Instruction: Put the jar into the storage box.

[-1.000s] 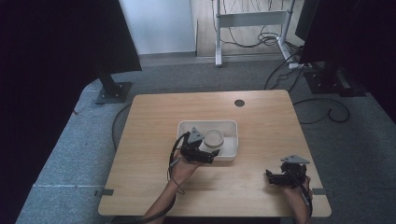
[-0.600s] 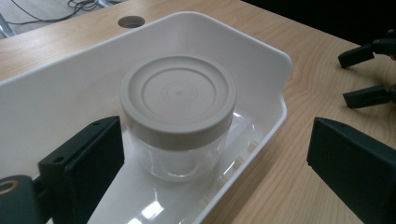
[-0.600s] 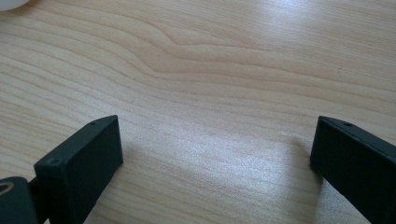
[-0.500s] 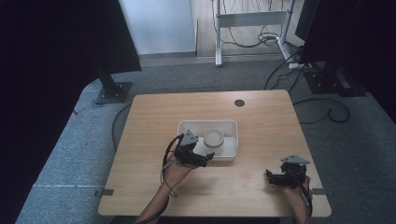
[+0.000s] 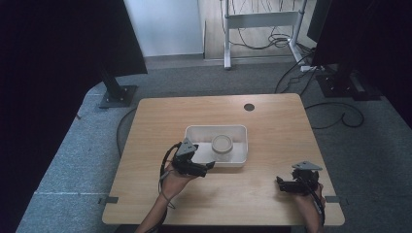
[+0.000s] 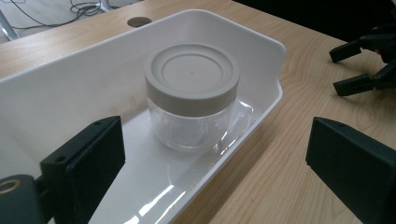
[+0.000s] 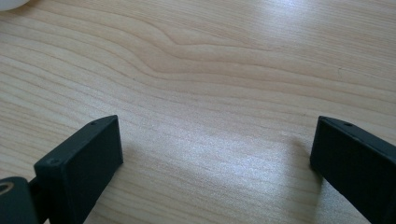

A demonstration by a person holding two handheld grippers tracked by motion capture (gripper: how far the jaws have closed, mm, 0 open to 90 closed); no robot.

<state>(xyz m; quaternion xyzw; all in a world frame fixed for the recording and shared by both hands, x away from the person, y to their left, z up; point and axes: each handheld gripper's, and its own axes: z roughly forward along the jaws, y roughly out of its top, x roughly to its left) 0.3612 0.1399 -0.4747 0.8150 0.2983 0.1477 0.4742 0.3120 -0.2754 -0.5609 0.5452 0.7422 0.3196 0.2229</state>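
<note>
Clearance around tray (image 5: 193, 133) and jar (image 5: 222, 144)

Jar upright toward right half of tray, near the front wall (image 6: 261, 116); bare tray floor to its left, wide enough for a jaw. Tray walls low, jar lid (image 6: 192, 74) well above rim, open from above. Left gripper (image 5: 206, 167) at front left corner of tray, jaws spread, one over tray floor, one over table (image 5: 160, 116). Bare wood between tray and right gripper (image 5: 281, 183), and between its spread jaws.

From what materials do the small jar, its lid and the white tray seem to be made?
Small clear jar: glass or hard plastic; see-through and glossy. Round beige lid: probably matte plastic, with moulded rings. Rectangular white tray: glossy plastic, judging by reflections and rounded rim.
</note>
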